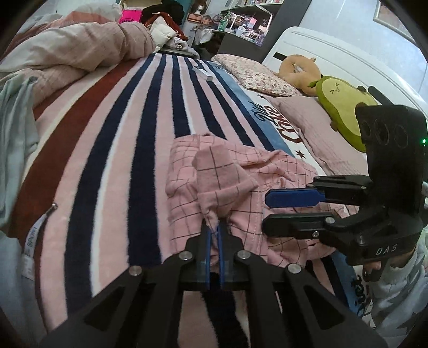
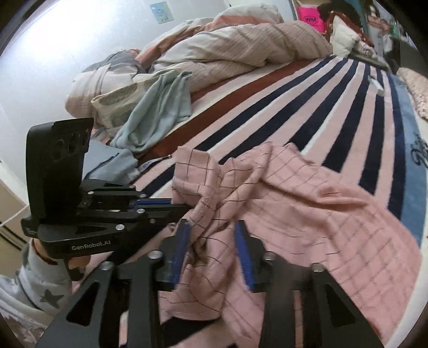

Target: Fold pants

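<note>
Left tongs (image 1: 213, 227) pinched tight on a fold of the pink grid-checked cotton pants (image 1: 240, 182). Right tongs (image 2: 212, 230) part-open, cloth bunched between, seemingly loose, on striped bed blanket (image 1: 112, 150).

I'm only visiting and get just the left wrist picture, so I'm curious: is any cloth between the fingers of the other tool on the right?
Observer: Yes. From its own camera, the pink checked pants bunch up between the jaws of the right gripper, which stand apart.
Visitor: Who holds the tool I'm looking along?
Observer: A pale sleeve with grey stars reaches up to the handle of the left gripper.
Visitor: Anything behind that?
Observer: A small blue paper hangs on the white wall.
</note>
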The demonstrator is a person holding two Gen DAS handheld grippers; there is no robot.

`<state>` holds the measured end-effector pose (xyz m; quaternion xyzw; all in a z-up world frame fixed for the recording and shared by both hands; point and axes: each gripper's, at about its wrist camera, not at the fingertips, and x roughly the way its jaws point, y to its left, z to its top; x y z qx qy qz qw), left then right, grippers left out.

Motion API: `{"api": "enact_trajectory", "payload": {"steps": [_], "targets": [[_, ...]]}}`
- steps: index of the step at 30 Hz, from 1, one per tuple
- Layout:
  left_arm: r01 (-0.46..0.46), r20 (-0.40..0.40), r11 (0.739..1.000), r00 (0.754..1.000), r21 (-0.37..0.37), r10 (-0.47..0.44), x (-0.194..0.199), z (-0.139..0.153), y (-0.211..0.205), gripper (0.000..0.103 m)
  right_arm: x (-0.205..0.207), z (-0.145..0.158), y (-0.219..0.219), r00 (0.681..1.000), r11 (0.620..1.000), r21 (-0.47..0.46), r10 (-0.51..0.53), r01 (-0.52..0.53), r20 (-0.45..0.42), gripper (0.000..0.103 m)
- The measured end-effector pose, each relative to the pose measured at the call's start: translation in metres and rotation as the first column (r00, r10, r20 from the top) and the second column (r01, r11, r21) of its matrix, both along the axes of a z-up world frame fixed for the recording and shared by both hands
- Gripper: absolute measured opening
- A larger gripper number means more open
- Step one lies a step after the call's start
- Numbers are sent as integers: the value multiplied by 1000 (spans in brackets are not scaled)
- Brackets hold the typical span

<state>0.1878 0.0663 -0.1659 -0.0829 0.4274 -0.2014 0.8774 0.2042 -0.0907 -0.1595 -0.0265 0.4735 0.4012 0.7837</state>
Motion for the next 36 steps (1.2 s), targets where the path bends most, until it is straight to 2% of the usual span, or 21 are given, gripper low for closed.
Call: {"api": "enact_trajectory", "payload": {"steps": [4, 12, 17, 18, 19, 20, 22, 28, 33, 36], "targets": [[-45, 31, 999, 999, 26, 44, -5, 8, 15, 13, -5, -1, 7, 1000, 1000, -10, 7, -7, 15, 35], [-111, 54, 994, 992, 12, 110, -11, 16, 51, 13, -10, 9, 25, 997, 1000, -25, 18, -16, 73, 35], [-109, 62, 994, 992, -8, 109, -14, 15, 58, 13, -7, 2, 39, 998, 998, -51, 25, -22, 62, 34], [-107, 61, 994, 992, -7, 107, -14, 14, 58, 13, -6, 0, 41, 998, 998, -64, 21, -16, 66, 29], [-106, 61, 994, 992, -5, 106, -15, 14, 58, 13, -5, -1, 43, 997, 997, -77, 11, -5, 71, 10], [-104, 61, 995, 993, -4, 104, -15, 14, 58, 13, -5, -1, 44, 996, 996, -92, -5, 13, 86, 2], [-96, 61, 995, 994, 0, 95, -16, 15, 55, 13, -9, 4, 44, 992, 994, -108, -14, 27, 125, 2], [-65, 78, 998, 995, 19, 63, -16, 25, 43, 13, -17, 40, -2, 963, 982, -64, -159, 176, 217, 1], [-40, 81, 999, 996, 28, 37, -12, 30, 26, 13, -17, 66, -72, 910, 938, -60, -315, 342, 271, 1], [-21, 76, 999, 997, 38, 18, -8, 30, 12, 13, -11, 66, -118, 886, 908, -53, -392, 417, 248, 1]]}}
